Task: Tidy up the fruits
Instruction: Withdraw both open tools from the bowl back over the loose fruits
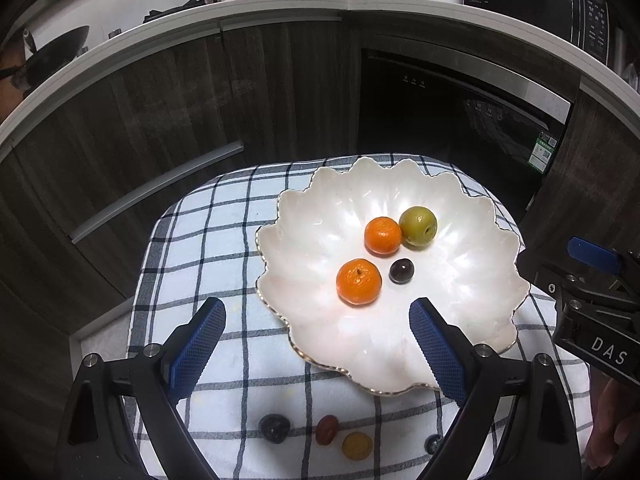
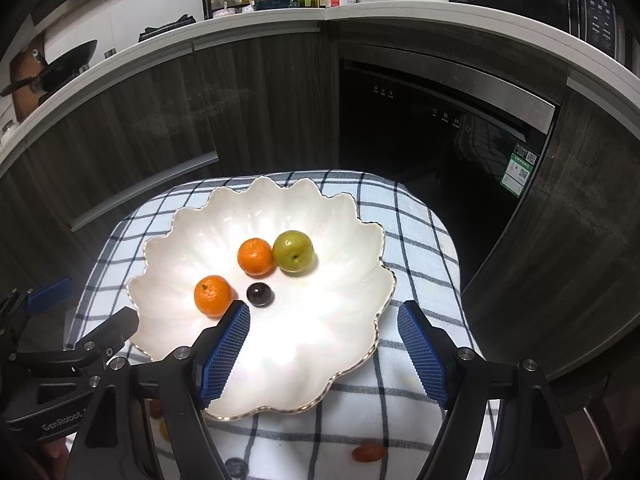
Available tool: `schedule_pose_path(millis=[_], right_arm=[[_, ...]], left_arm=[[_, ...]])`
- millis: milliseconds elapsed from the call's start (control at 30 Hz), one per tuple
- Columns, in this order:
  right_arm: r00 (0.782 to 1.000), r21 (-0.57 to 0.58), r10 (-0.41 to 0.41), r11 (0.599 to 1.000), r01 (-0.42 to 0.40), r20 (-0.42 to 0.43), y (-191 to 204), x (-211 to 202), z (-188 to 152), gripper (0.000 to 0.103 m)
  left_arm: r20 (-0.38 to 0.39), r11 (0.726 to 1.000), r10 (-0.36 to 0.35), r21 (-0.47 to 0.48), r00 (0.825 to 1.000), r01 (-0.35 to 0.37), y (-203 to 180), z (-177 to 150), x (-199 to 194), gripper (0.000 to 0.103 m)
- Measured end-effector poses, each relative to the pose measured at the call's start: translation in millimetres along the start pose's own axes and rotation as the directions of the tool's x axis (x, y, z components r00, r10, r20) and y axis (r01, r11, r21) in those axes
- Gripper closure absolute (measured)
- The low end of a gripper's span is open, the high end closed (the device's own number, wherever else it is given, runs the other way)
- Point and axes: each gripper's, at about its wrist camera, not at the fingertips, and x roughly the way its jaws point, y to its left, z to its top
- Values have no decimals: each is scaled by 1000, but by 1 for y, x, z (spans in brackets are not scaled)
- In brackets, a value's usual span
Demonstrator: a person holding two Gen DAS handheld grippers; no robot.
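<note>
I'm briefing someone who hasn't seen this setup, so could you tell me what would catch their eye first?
The white scalloped dish on the checked cloth stands out, holding two oranges, a green fruit and a dark grape near its middle. Several small fruits lie on the cloth in front of the dish. The left gripper and the right gripper hover open above the dish's near edge.

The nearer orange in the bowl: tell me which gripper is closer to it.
Right. The right gripper has one jaw almost against the nearer orange, over the bowl. The left gripper hangs back above the bowl's near rim.
</note>
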Motion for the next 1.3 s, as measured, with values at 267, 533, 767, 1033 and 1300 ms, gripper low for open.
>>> schedule_pose_path(millis=[267, 533, 767, 1033, 1300], right_arm=[[1000, -21, 1, 1000, -1, 7, 12, -8, -5, 26], [1000, -24, -3, 1000, 3, 17, 19, -15, -13, 26], [1000, -34, 0, 999, 1, 17, 27, -20, -19, 26], [1000, -47, 8, 999, -7, 13, 31, -28, -30, 26], [1000, -52, 7, 999, -6, 16, 22, -38, -41, 26]], left_arm=[[4, 1000, 17, 2, 1000, -17, 10, -10, -9, 9], [13, 999, 45, 7, 999, -45, 19, -20, -17, 9], [16, 999, 45, 5, 999, -45, 24, -29, -24, 9], [14, 999, 33, 2, 999, -33, 24, -42, -35, 9], [8, 1000, 5, 18, 1000, -5, 7, -55, -40, 13]])
